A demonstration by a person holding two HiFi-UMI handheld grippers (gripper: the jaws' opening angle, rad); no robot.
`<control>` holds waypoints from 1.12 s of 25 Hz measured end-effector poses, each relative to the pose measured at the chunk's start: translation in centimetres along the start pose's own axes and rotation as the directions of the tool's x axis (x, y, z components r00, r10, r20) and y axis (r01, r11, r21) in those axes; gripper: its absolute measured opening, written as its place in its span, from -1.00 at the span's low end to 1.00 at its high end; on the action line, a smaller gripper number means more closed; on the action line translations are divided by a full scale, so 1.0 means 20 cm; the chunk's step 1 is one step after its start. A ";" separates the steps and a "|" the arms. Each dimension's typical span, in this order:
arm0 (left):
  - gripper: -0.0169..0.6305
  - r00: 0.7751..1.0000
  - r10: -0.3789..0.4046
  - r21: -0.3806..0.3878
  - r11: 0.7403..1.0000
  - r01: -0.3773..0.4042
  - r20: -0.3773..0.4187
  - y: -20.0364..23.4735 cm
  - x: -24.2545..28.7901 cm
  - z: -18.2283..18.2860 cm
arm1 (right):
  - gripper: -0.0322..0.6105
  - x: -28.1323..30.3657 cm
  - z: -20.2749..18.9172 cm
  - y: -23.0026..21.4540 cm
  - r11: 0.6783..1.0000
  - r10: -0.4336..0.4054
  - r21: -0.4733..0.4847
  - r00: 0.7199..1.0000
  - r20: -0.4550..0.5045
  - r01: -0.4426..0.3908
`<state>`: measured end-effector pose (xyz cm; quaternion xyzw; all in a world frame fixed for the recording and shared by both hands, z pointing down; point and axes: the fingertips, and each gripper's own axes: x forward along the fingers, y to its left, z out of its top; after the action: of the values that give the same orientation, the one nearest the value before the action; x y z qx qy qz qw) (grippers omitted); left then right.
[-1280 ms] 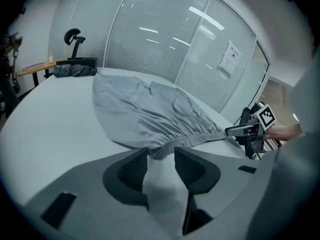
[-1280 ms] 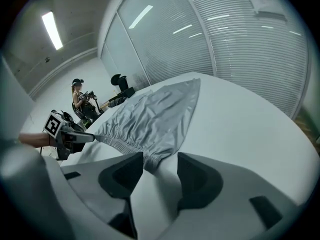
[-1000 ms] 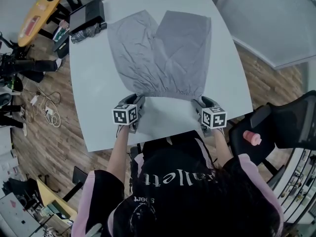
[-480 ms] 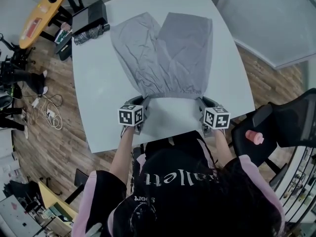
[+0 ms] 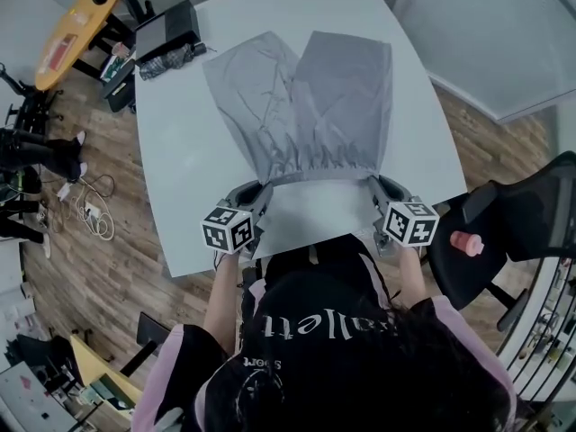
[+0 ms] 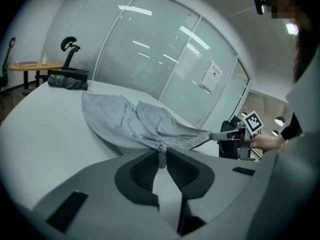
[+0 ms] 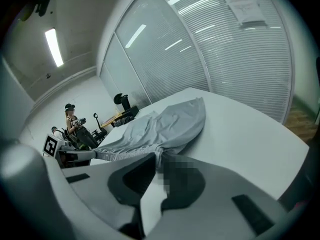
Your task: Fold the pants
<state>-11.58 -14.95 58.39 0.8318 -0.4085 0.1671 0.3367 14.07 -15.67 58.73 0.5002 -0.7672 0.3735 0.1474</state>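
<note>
Grey pants (image 5: 306, 106) lie spread on the white table (image 5: 180, 169), legs pointing away from me and the elastic waistband (image 5: 319, 165) toward me. My left gripper (image 5: 261, 196) is shut on the waistband's left corner (image 6: 161, 151), its jaws having just been closing on the cloth. My right gripper (image 5: 376, 190) is shut on the right corner (image 7: 159, 156), its jaws likewise just closed on it. The waistband hangs stretched between the two grippers, lifted off the table. In the left gripper view the right gripper (image 6: 235, 134) shows at the far end of the band.
A black box (image 5: 166, 25) and a dark bundle (image 5: 171, 59) sit at the table's far left corner. A black office chair (image 5: 513, 232) stands to my right with a pink bottle (image 5: 466, 241) by it. A glass partition (image 6: 165, 59) lies beyond the table. People stand in the background (image 7: 75, 124).
Both grippers have closed on the waistband corners and risen, lifting the waistband off the table; the cloth near the waist now bunches into pleats.
</note>
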 end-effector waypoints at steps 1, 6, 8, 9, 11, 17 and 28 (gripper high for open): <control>-0.73 1.000 -0.011 -0.004 1.000 0.011 0.028 -0.02 -0.04 0.02 | -0.76 -0.03 0.01 0.03 1.000 0.004 -0.001 1.000 0.016 -0.004; -0.75 0.987 -0.069 -0.008 0.997 0.071 0.143 -0.14 -0.25 0.13 | -0.76 -0.18 0.04 0.15 1.000 0.017 0.010 0.997 0.076 -0.017; -0.75 0.981 -0.091 0.012 0.996 0.090 0.174 -0.19 -0.33 0.17 | -0.77 -0.26 0.05 0.20 1.000 0.024 0.014 0.995 0.099 -0.025; -0.75 0.978 -0.100 0.028 0.995 0.096 0.184 -0.21 -0.36 0.19 | -0.77 -0.29 0.05 0.22 0.999 0.029 0.016 0.993 0.111 -0.031; -0.76 0.975 -0.114 0.069 0.992 0.102 0.192 -0.24 -0.41 0.21 | -0.77 -0.34 0.06 0.27 0.999 0.039 0.020 0.990 0.136 -0.042; -0.76 0.963 -0.137 0.149 0.983 0.105 0.231 -0.28 -0.49 0.34 | -0.77 -0.45 0.19 0.33 0.997 0.065 0.031 0.975 0.213 -0.074; -0.76 0.956 -0.134 0.260 0.963 0.063 0.262 -0.15 -0.33 0.67 | -0.77 -0.27 0.58 0.30 0.991 0.131 -0.058 0.955 0.268 -0.119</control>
<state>-13.12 -19.16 43.93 0.9020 -0.3851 0.0817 0.1771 13.03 -19.15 44.99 0.4938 -0.8178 0.2943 0.0274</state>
